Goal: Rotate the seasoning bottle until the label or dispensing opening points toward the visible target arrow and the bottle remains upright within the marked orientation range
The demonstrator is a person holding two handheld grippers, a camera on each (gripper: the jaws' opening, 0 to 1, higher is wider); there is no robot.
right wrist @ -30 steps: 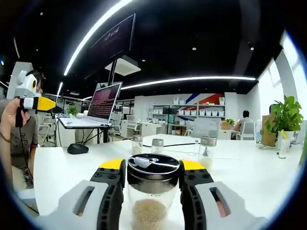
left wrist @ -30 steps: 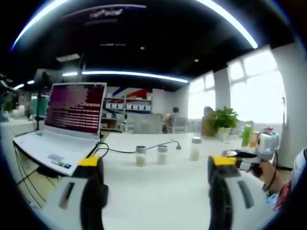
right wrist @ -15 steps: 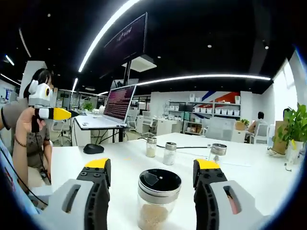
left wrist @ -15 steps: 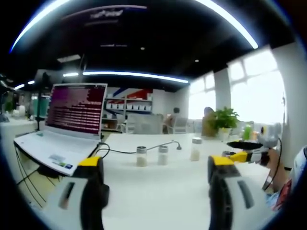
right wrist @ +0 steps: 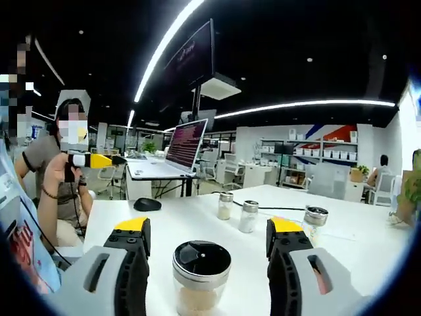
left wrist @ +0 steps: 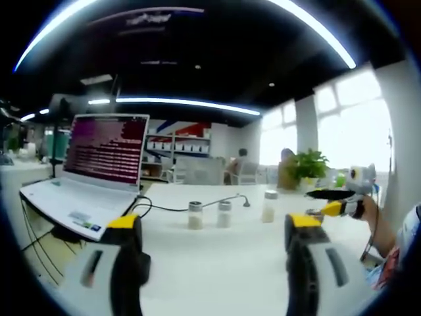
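— Seasoning bottle (right wrist: 201,276): where is it standing?
— Upright on the white tabletop (right wrist: 368,253), between the jaws of the right gripper (right wrist: 208,240). The black lid is showing, with pale grains at the bottom of the glass.
— Are those jaws squeezing it?
— No, they are standing apart, with a gap on each side of the bottle.
— And the left gripper (left wrist: 210,234)?
— It is hovering level over the tabletop, jaws wide apart and holding nothing. Three small shakers (left wrist: 223,213) are standing well ahead of it, near a laptop (left wrist: 85,178).
— Is the person's hand showing?
— In the right gripper view a hand (right wrist: 60,172) is gripping the left gripper, raised at chest height.
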